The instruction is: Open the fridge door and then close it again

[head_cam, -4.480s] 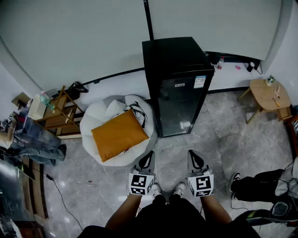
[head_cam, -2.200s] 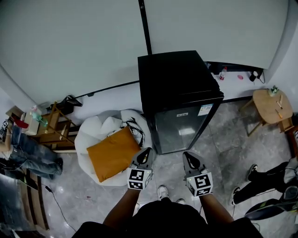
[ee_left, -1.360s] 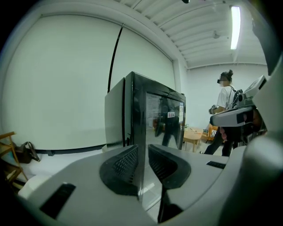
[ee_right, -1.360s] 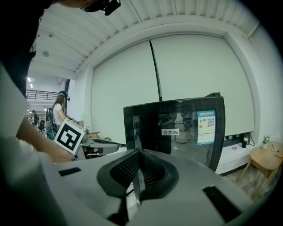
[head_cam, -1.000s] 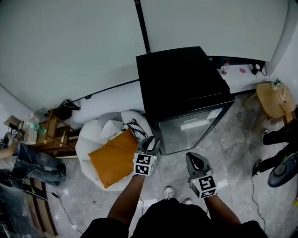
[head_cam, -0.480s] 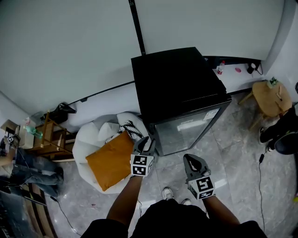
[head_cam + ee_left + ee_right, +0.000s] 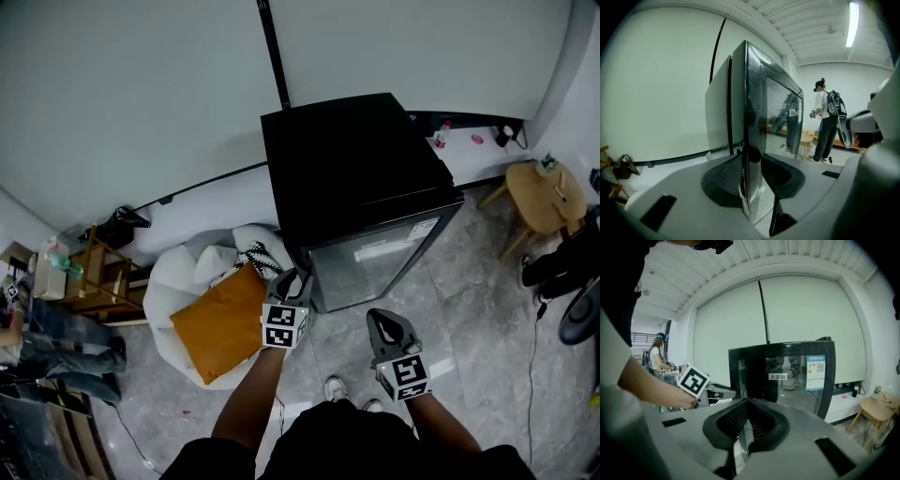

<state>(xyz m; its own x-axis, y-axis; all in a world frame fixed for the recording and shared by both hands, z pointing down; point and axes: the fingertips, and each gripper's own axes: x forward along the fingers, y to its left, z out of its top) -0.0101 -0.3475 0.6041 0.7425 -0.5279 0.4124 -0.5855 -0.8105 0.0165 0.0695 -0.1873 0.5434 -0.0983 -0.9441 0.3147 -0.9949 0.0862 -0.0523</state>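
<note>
- The fridge (image 7: 347, 178) stands at the far edge of the floor (image 7: 450, 309), with its back to the wall. A white beanbag (image 7: 187, 272) lies just beside its left side. The glass door (image 7: 380, 262) looks closed.
- The black cabinet looks heavy and stiff, so it should stay put under a pull. The door is rigid, but its glass face is smooth and probably slippery, and a seal likely holds it shut at first.
- No handle shows. The best hold seems to be the door's left upright edge, pinched front and back and then drawn out along the door's swing.
- The left claw (image 7: 292, 281) is at that edge. Its jaws have just been opening and stand wide, with the door's edge between the pads. The pads sit close on both sides but do not look clamped.
- The right claw (image 7: 382, 323) hangs in front of the door, apart from it. Its jaws are together and empty.
- The left gripper view alone shows the edge between the pads, plus a person (image 7: 827, 126) further off. The right gripper view shows the door face-on, with its stickers (image 7: 815, 372). Only the head view shows the fridge's top and where both claws are.
</note>
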